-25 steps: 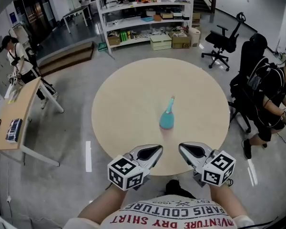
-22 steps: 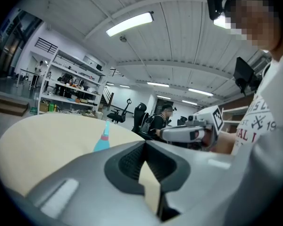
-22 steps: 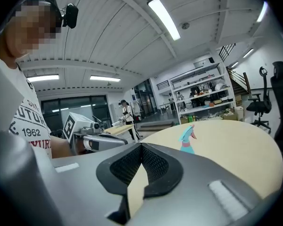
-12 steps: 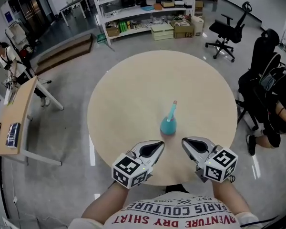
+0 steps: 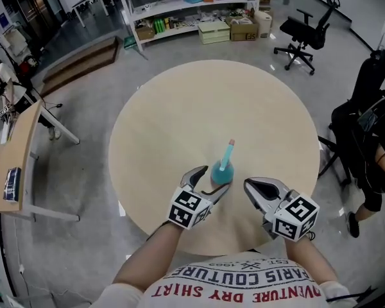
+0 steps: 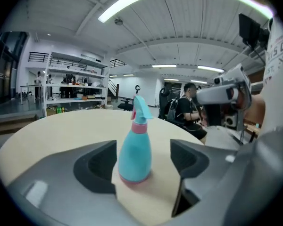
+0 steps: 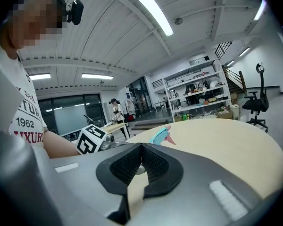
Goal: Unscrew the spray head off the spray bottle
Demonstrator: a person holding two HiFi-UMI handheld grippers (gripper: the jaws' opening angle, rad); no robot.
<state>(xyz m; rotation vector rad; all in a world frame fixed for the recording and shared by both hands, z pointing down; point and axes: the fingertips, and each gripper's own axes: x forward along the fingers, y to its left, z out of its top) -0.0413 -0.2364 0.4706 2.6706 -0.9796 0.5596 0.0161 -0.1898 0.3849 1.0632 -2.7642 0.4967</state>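
A turquoise spray bottle (image 5: 222,172) with a pink collar and a turquoise spray head (image 5: 229,151) stands upright on the round beige table (image 5: 179,120). My left gripper (image 5: 211,180) reaches it from the near side, and its jaws are opening. In the left gripper view the bottle (image 6: 135,152) stands between the two pads (image 6: 96,163) with a gap on each side. My right gripper (image 5: 250,185) hovers shut just right of the bottle, holding nothing. The right gripper view shows that gripper (image 7: 141,148) and only the spray head (image 7: 161,134) above its jaws.
The table's near edge lies under my hands. Shelving (image 5: 179,5) with boxes stands at the far side. An office chair (image 5: 306,34) stands at the far right and a seated person (image 5: 375,153) sits at the right. A wooden desk (image 5: 16,159) stands at the left.
My left gripper has moved forward to the bottle and its jaws have gone from shut to wide apart around the bottle's base. The right gripper has kept its place and stayed shut.
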